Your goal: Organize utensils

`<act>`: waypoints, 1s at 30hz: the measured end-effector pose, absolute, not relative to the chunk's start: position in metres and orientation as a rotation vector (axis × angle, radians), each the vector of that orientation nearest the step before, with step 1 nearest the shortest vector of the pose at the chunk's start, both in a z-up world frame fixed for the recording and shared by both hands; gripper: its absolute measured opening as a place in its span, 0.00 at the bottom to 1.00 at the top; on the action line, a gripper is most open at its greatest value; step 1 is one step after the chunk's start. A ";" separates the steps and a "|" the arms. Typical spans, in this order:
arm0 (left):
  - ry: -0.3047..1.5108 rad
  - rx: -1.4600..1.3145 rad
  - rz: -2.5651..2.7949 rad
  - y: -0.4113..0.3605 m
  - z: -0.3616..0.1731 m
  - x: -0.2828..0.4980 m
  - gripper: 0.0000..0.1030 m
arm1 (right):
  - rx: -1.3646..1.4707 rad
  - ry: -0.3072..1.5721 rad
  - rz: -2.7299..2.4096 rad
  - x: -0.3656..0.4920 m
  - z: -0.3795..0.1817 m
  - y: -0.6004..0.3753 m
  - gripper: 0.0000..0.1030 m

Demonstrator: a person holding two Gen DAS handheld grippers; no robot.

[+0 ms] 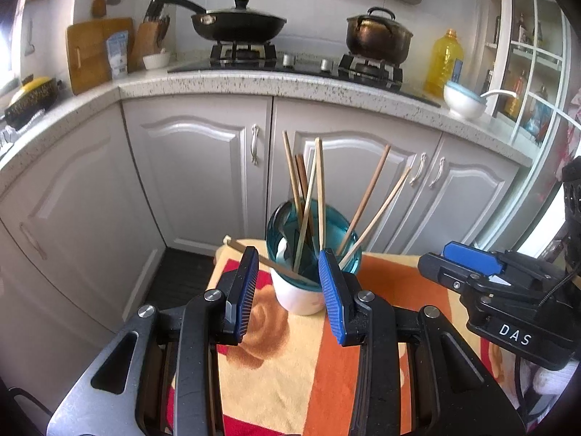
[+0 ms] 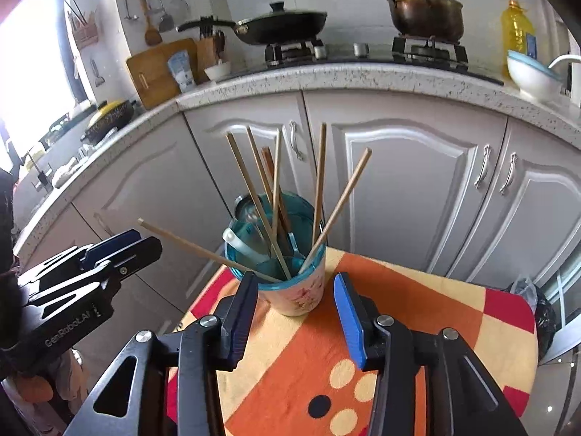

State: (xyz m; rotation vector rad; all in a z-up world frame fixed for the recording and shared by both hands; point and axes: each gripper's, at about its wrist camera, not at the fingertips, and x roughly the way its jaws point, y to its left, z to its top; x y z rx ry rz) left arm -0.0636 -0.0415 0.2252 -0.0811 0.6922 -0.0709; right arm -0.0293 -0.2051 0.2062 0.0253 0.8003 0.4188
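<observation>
A white cup with a blue-green rim (image 1: 301, 290) stands on a small table and holds several wooden chopsticks (image 1: 316, 189) and a white spoon (image 1: 281, 250). One chopstick (image 1: 261, 258) leans far out to the left. My left gripper (image 1: 290, 283) is open just in front of the cup, empty. In the right wrist view the cup (image 2: 294, 287) stands just ahead of my right gripper (image 2: 296, 309), which is open and empty. The low-leaning chopstick (image 2: 189, 245) points toward the left gripper (image 2: 109, 254) at the left.
The table wears an orange, yellow and red cloth (image 1: 290, 363) (image 2: 399, 312). Grey kitchen cabinets (image 1: 203, 167) stand close behind under a speckled counter with a stove, a wok (image 1: 236, 23), a pot (image 1: 377, 34) and a white bowl (image 1: 463, 100).
</observation>
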 end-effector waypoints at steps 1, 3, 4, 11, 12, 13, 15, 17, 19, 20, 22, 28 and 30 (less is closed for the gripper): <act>0.682 -0.076 -0.070 -0.043 0.228 -0.066 0.32 | 0.027 0.790 0.415 -0.032 0.210 -0.205 0.41; 0.667 -0.066 -0.073 -0.045 0.233 -0.069 0.32 | 0.024 0.772 0.414 -0.036 0.217 -0.205 0.41; 0.660 -0.061 -0.073 -0.046 0.234 -0.070 0.32 | 0.023 0.765 0.414 -0.038 0.219 -0.204 0.42; 0.633 -0.055 -0.070 -0.048 0.241 -0.077 0.32 | 0.016 0.728 0.411 -0.051 0.232 -0.201 0.51; 0.630 -0.056 -0.070 -0.049 0.242 -0.079 0.32 | 0.012 0.727 0.408 -0.052 0.233 -0.201 0.51; 0.627 -0.055 -0.070 -0.049 0.243 -0.080 0.32 | 0.009 0.725 0.405 -0.053 0.234 -0.200 0.52; 0.624 -0.055 -0.068 -0.049 0.244 -0.081 0.32 | 0.007 0.720 0.404 -0.055 0.235 -0.200 0.52; 0.623 -0.056 -0.068 -0.049 0.245 -0.082 0.32 | 0.007 0.718 0.404 -0.056 0.236 -0.200 0.54; 0.620 -0.058 -0.066 -0.049 0.246 -0.082 0.32 | 0.006 0.713 0.400 -0.056 0.237 -0.200 0.57; 0.618 -0.058 -0.065 -0.048 0.246 -0.082 0.32 | 0.005 0.714 0.400 -0.056 0.237 -0.200 0.58; 0.616 -0.058 -0.061 -0.048 0.247 -0.082 0.32 | 0.005 0.715 0.401 -0.056 0.237 -0.199 0.58; 0.619 -0.057 -0.055 -0.048 0.246 -0.083 0.32 | -0.008 0.726 0.401 -0.056 0.234 -0.196 0.58; 0.622 -0.053 -0.052 -0.049 0.245 -0.082 0.32 | -0.006 0.726 0.401 -0.056 0.233 -0.196 0.58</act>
